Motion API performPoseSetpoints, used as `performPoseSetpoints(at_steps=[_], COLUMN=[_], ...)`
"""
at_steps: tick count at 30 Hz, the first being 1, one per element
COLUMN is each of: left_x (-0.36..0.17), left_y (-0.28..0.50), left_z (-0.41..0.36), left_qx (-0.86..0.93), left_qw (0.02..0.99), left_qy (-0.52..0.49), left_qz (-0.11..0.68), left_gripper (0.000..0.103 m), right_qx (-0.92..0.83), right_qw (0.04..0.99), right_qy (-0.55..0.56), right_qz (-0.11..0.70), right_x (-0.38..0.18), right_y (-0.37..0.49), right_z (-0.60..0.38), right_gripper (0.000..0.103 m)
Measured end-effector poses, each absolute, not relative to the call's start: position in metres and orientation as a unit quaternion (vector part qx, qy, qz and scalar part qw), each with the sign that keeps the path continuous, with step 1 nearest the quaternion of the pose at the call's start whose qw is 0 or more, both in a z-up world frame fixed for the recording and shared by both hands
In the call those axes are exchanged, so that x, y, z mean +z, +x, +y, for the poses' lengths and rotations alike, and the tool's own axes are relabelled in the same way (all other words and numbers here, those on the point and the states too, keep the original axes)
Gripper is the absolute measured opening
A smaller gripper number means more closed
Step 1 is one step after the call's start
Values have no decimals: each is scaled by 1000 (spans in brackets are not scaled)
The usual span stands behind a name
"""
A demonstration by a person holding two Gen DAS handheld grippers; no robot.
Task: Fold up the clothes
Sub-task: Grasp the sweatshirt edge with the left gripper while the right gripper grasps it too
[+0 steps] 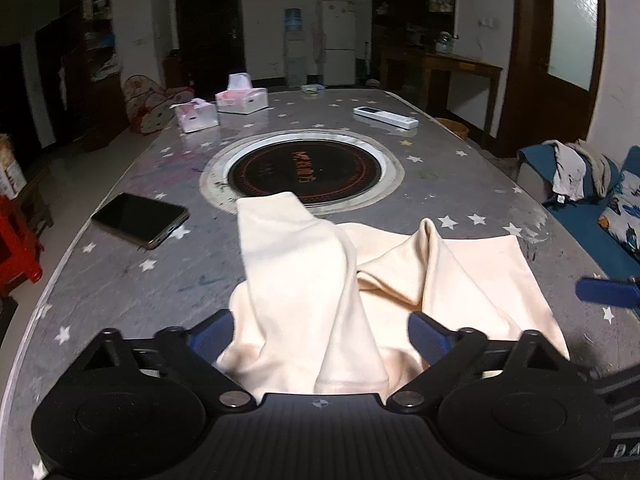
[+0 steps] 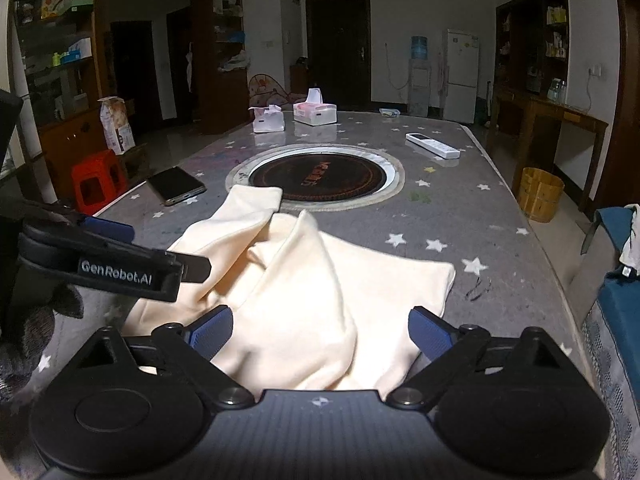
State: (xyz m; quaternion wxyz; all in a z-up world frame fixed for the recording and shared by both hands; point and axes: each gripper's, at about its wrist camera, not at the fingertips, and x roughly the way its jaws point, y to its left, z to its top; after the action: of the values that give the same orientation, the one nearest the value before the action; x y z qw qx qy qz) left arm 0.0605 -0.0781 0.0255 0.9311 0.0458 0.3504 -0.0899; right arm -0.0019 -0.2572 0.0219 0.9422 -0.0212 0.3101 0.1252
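A cream garment [image 1: 320,280] lies rumpled on the grey star-patterned table [image 1: 120,280], one narrow part reaching onto the round inset cooktop [image 1: 304,172]. My left gripper [image 1: 320,336] is open, its blue pads either side of the cloth's near edge. In the right wrist view the same garment [image 2: 304,292] lies between the wide-open pads of my right gripper [image 2: 320,332]. The left gripper's body [image 2: 120,264] shows at the left of that view. A blue fingertip [image 1: 608,290] of the right gripper shows at the right edge of the left wrist view.
A black phone [image 1: 140,220] lies left of the garment. Two tissue boxes [image 1: 224,106] and a white remote [image 1: 386,117] sit at the far end. A red stool [image 2: 98,184] stands left of the table, a blue sofa [image 1: 600,216] with clothes at the right.
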Motion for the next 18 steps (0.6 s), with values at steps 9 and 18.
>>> performPoseSetpoints(at_steps=[9, 18], left_x=[11, 0], left_y=[96, 111], left_z=[-83, -77], left_qx=[-134, -152], left_qw=[915, 904], left_qy=[65, 62], left_qz=[376, 395], left_gripper=[50, 14], right_qx=[146, 193], right_qw=[936, 919], right_qy=[-19, 4], right_qz=[319, 345], right_x=[19, 4], right_y=[44, 88], right_z=[-260, -248], right_gripper=[80, 67])
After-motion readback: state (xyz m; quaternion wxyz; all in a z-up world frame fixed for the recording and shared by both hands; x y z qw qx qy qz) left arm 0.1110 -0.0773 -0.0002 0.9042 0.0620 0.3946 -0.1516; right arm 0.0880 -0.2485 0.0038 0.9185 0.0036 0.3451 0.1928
